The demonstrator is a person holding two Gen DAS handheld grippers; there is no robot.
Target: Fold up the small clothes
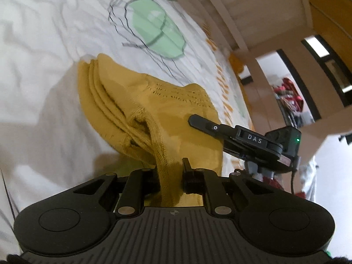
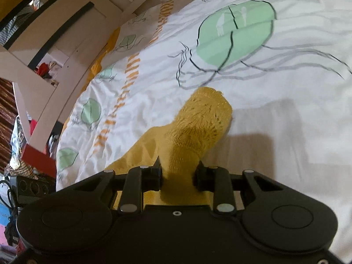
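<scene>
Two views look down onto a bed covered by a white sheet [image 1: 44,33] printed with pale green leaf shapes and thin dark lines. A small mustard-yellow knitted garment [image 1: 154,101] is lifted partly off the sheet, its far end draping back onto the bedding.

On the left, the left gripper [image 1: 171,176] has its jaws pressed nearly together on a ribbed edge of the garment, which bunches into a narrow cord between them. From there the knit fans out toward the far side in several stacked folds.

To the right in the same view, the right gripper [image 1: 198,121] reaches in from the side, its finger lying against the garment's right edge. In its own view the right gripper [image 2: 178,176] pinches a thicker gathered bunch of the openwork knit [image 2: 202,118], jaws closed on the cloth.

The garment looks light, soft and limp. It sags and stretches wherever it is unsupported, and the lacy holes could snag. Edges or corners seem the best places to hold it, so the fabric hangs flat rather than roped.

Its overall shape is hard to read, and what kind of garment it is cannot be told. The gripper bodies hide the near part. The furniture and clutter [image 2: 33,154] beyond the bed are blurred.
</scene>
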